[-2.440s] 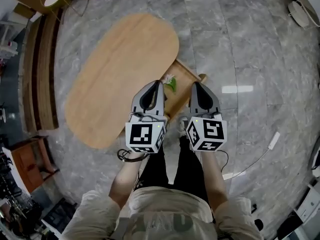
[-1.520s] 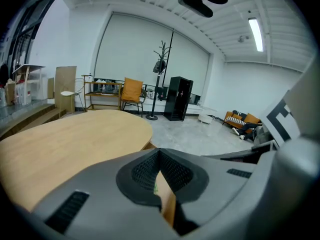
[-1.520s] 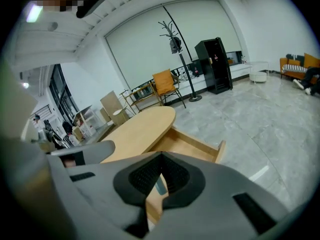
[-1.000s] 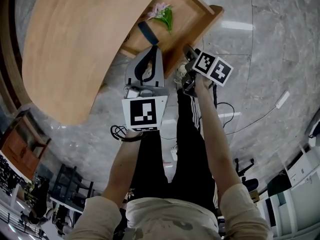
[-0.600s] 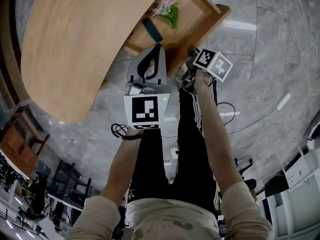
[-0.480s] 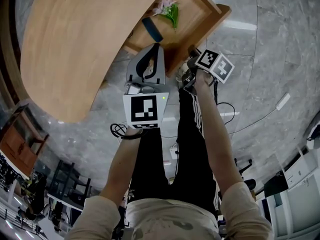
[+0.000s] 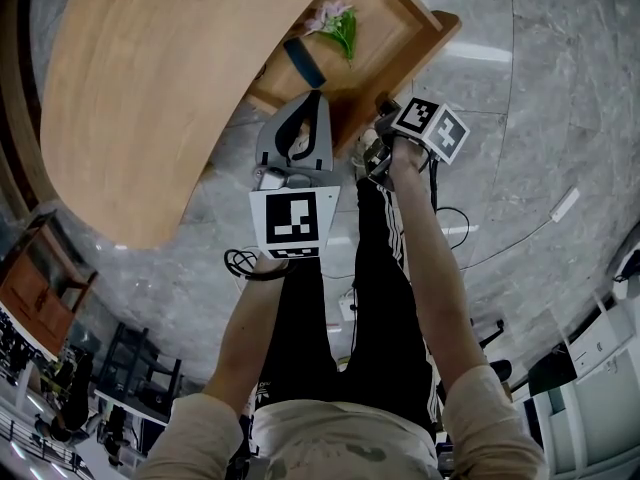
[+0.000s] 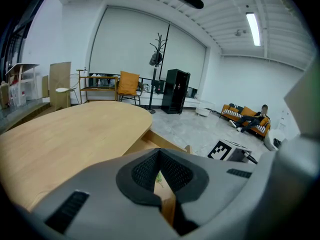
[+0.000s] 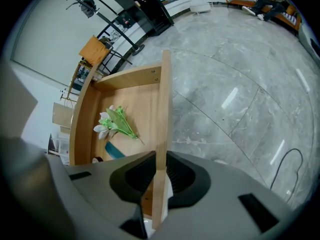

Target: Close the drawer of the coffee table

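Gripping the drawer point(image 9: 163, 99) by its front wall falls to my right tongs point(image 9: 159, 176). They have just been closing, and the thin wooden panel stands upright between the pads, clenched with one pad inside the drawer and one outside. I judge this hold is taken so that I can push the panel towards the bench point(image 7: 150, 88) and slide the drawer home.

The drawer stands pulled well out from under the oval top, over the marble floor point(image 7: 520, 168). My left tongs point(image 7: 318, 96) hang just beside, over the drawer's near side, clenched on nothing. They seem kept clear of the work.

Inside the drawer lie a sprig of pale flowers point(image 7: 335, 23) with green leaves and, nearer the bench, a dark flat thing point(image 7: 303, 61) I cannot identify. Both lie low, so I expect they will pass under the top.
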A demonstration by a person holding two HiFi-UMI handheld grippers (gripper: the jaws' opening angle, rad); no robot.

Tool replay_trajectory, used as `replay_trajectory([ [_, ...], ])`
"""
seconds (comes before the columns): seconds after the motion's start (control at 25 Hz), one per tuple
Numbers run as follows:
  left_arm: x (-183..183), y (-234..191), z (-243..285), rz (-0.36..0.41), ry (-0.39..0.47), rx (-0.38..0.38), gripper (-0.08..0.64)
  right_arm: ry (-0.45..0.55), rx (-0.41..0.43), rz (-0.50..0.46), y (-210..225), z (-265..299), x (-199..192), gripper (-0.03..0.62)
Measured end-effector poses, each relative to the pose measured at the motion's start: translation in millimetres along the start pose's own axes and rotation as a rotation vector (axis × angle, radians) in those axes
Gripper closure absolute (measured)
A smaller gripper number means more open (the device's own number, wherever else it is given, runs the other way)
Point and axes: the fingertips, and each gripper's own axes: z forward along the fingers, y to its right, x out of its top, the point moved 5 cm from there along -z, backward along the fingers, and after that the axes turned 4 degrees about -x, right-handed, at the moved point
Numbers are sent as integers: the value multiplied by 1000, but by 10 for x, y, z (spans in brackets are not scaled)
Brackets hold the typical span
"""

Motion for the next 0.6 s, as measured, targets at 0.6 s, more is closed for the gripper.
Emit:
replay_trajectory([
  [0.6, 88, -113, -17, -4, -6, 32, 551, 91, -2, -87, -384, -563, -78, 518],
])
